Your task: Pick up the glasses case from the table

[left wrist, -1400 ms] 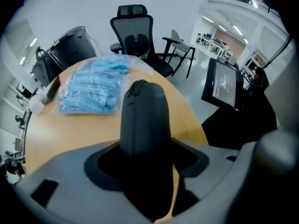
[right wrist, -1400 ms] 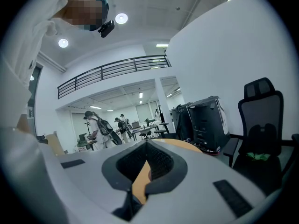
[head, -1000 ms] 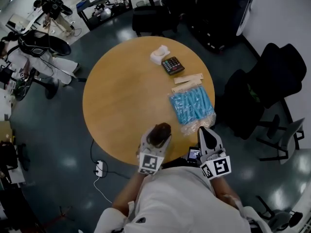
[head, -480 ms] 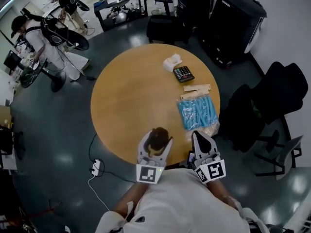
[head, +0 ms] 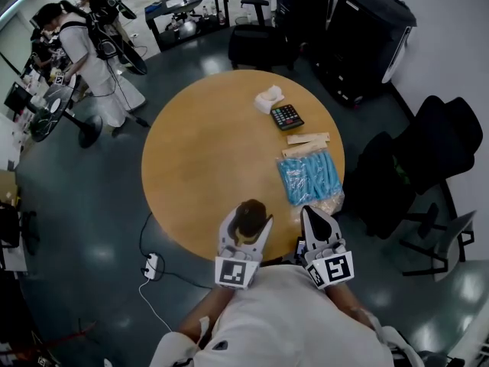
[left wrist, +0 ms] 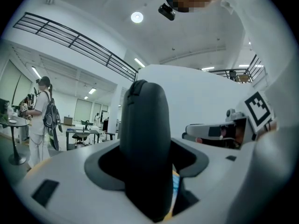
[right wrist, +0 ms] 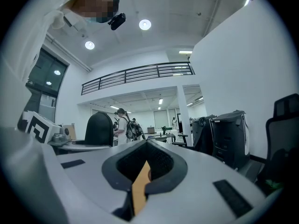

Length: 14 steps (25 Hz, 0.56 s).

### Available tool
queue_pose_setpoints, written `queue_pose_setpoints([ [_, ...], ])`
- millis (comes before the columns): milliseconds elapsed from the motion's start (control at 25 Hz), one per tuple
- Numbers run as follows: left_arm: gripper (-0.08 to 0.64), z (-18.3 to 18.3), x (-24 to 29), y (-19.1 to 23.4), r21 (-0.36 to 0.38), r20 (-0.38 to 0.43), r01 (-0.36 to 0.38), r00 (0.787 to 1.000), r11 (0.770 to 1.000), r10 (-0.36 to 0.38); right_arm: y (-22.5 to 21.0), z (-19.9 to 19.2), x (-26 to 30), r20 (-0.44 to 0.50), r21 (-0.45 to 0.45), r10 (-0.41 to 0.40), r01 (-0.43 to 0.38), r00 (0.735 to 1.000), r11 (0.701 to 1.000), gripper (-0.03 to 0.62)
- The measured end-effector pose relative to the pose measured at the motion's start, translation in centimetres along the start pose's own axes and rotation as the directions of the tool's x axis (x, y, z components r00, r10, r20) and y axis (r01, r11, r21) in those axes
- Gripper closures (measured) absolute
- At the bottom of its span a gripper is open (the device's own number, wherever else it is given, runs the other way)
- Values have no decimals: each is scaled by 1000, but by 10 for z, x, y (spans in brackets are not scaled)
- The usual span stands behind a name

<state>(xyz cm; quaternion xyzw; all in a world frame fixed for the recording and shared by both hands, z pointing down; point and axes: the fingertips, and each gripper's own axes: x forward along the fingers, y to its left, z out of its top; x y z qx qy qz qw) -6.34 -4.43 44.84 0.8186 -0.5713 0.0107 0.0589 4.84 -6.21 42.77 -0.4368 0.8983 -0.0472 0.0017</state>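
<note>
Over one round table (head: 199,167), the left claw (head: 247,223) grips one glasses case (head: 250,214).

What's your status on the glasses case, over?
Left gripper shut on glasses case, case upright, over table's near edge. Right gripper shut, empty. Nothing in the way.

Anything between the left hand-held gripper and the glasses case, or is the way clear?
Nothing stands between them: the glasses case is already clamped upright in the left hand-held gripper, over the near edge of the table.
</note>
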Motion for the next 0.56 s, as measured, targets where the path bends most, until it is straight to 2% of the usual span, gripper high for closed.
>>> queue_pose_setpoints([
  [320,267,0,4,-2,-1,1,5,1000,1000,-5,-4,-2,0,-5,3,-2,2,1000,1000,578],
  [440,267,-4,4,0,30,9,15,1000,999,-15,-3,-2,1,-7,3,3,-3,1000,1000,578],
  [560,267,-3,4,1,12,6,15,1000,1000,-15,-1,-2,3,-9,3,8,-8,1000,1000,578],
])
